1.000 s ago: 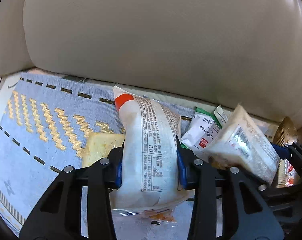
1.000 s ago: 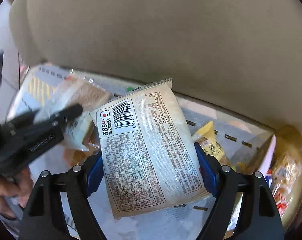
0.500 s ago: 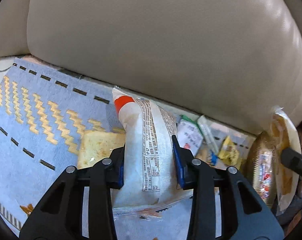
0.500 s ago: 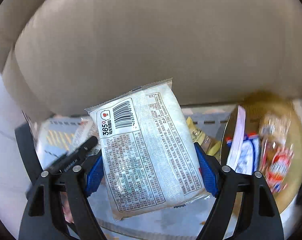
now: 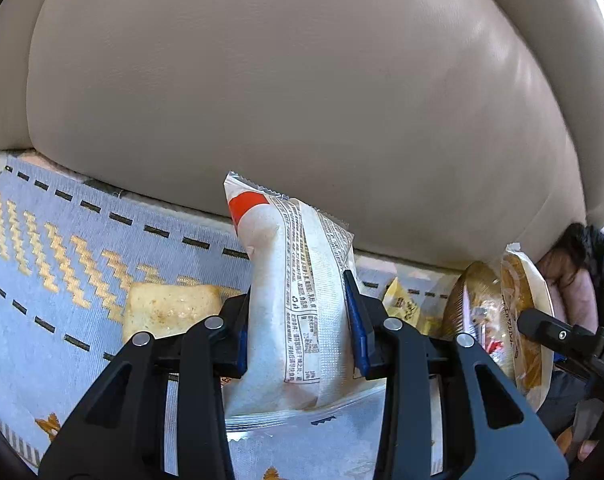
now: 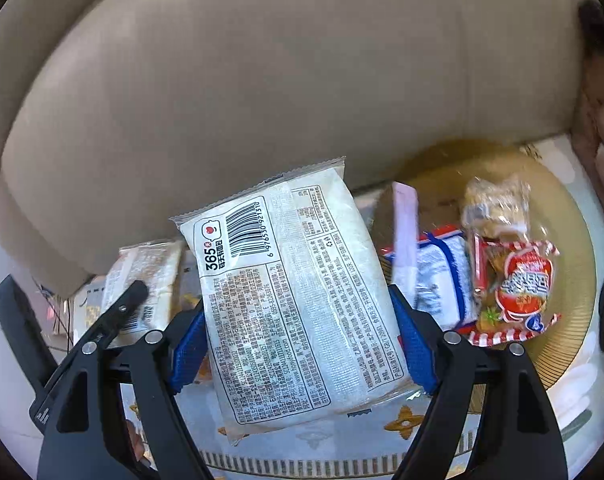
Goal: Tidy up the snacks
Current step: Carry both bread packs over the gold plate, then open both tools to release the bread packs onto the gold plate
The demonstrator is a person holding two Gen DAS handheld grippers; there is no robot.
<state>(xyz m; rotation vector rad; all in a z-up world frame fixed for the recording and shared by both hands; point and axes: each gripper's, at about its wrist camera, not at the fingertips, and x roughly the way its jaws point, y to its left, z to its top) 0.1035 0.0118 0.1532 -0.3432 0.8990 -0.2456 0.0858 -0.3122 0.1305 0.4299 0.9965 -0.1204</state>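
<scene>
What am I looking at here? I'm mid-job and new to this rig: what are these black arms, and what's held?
No robot: a person holds two hand-held claws, each with a fisheye camera looking along its fingers. The left view shows the left claw shut on a white packet with a red patch. The right view shows the right claw shut on a barcode packet. Below lies a blue patterned cloth on a beige sofa. A gold plate already holds several snacks.
</scene>
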